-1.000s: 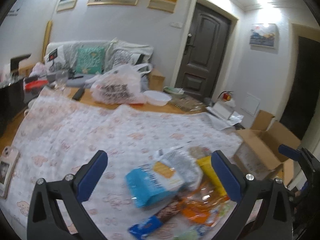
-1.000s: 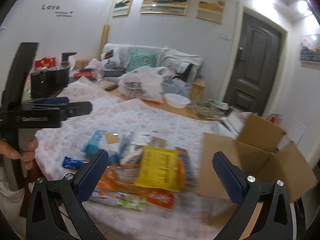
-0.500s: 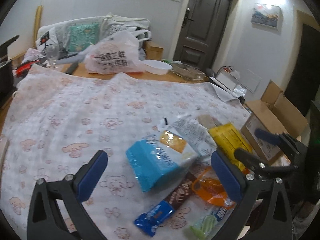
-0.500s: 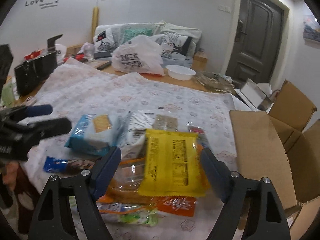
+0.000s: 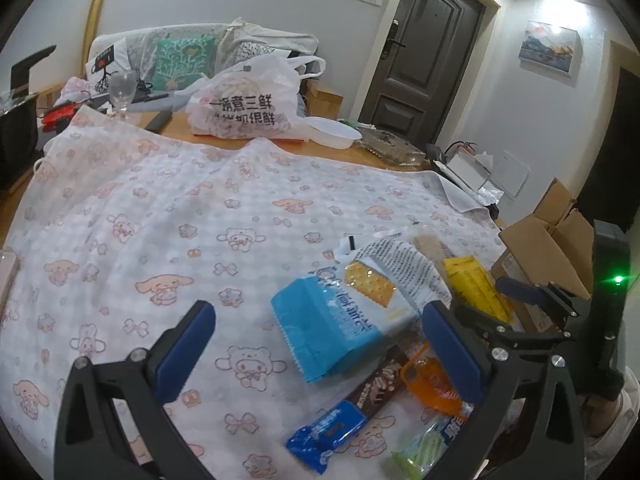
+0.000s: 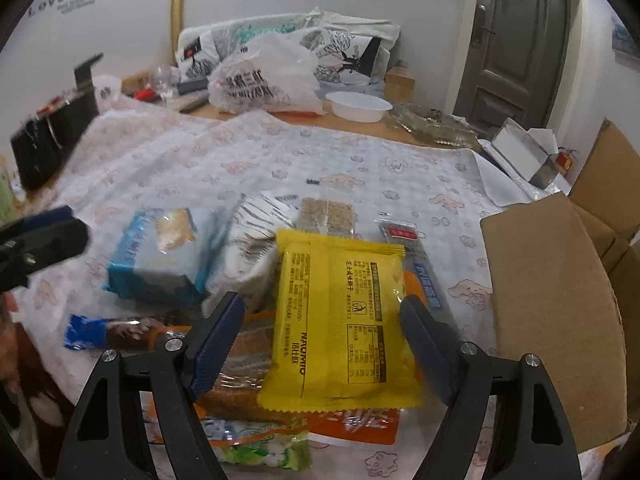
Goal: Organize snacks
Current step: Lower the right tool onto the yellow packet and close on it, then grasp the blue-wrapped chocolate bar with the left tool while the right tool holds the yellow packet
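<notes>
Standing open off the tabletop's right edge, the cardboard box (image 6: 560, 312) shows no snack inside that can be seen, so sorting looks barely begun. Heaped at the near right corner of the tablecloth (image 5: 168, 208): blue cracker bag (image 5: 336, 320), yellow packet (image 6: 340, 320), chocolate bar (image 5: 360, 400), all unpacked. Right gripper (image 6: 320, 340): jaws closing around the yellow packet, left pad visibly short of it, no grip yet. Left gripper (image 5: 316, 344): spread wide, empty, hovering by the blue cracker bag.
</notes>
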The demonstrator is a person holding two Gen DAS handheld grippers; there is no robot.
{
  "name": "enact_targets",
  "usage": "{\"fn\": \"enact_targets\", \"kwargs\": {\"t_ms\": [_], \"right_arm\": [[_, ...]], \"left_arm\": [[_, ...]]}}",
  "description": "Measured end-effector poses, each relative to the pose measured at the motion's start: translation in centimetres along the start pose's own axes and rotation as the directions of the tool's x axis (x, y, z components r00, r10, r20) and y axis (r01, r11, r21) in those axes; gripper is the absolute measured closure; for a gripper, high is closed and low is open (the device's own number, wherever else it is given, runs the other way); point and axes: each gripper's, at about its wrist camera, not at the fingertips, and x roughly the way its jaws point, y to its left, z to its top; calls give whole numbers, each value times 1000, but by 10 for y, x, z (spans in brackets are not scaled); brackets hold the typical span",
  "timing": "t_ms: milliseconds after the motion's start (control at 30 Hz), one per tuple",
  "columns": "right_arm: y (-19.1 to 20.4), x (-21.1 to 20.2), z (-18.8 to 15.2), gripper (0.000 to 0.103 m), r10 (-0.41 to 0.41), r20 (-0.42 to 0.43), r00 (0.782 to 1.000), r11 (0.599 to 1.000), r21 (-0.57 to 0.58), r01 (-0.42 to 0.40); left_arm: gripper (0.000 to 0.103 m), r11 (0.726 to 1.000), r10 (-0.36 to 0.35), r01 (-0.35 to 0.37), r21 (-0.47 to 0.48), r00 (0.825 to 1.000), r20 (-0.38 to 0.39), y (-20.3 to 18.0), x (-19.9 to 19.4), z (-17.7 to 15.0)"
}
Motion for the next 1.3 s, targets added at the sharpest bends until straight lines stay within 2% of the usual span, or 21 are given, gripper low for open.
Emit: {"fn": "enact_targets", "kwargs": {"t_ms": [33,167,233,267,400,600,933,1133,1300], "right_arm": [[-1,1,0,27,-19,-4,1000,1000,6,19],[-8,8,1,26,-3,-28,1000,999,39,4],[-7,8,0,32,11,-29,1000,999,37,-10],[-6,6,-1,38,23,-23,999,999,39,-22],[-4,-3,-4,38,30,-2,1000,998,54,-30],[-1,-35,-7,38,56,78,995,996,61,-61],[-6,-82,-43,38,186,147,971,977,77,-199],[-20,-94,-65,38,200,152,968,971,105,-217],[-28,-94,-83,38,210,148,966,965,128,-230]], "left_arm": [[1,1000,-1,1,-3,1000,2,1,-1,0],[1,1000,-3,3,-12,1000,11,6,-6,-2],[1,1000,-4,5,-10,1000,12,6,-7,-4],[1,1000,-7,7,-6,1000,11,6,-8,-4],[1,1000,-30,30,1,1000,9,3,-9,-6],[1,998,-59,59,20,998,16,-6,-11,-8],[4,992,-89,87,91,996,11,-40,-23,-21],[6,985,-94,94,144,996,-7,-69,-30,-31],[6,975,-79,90,205,995,-59,-87,-25,-48]]}}
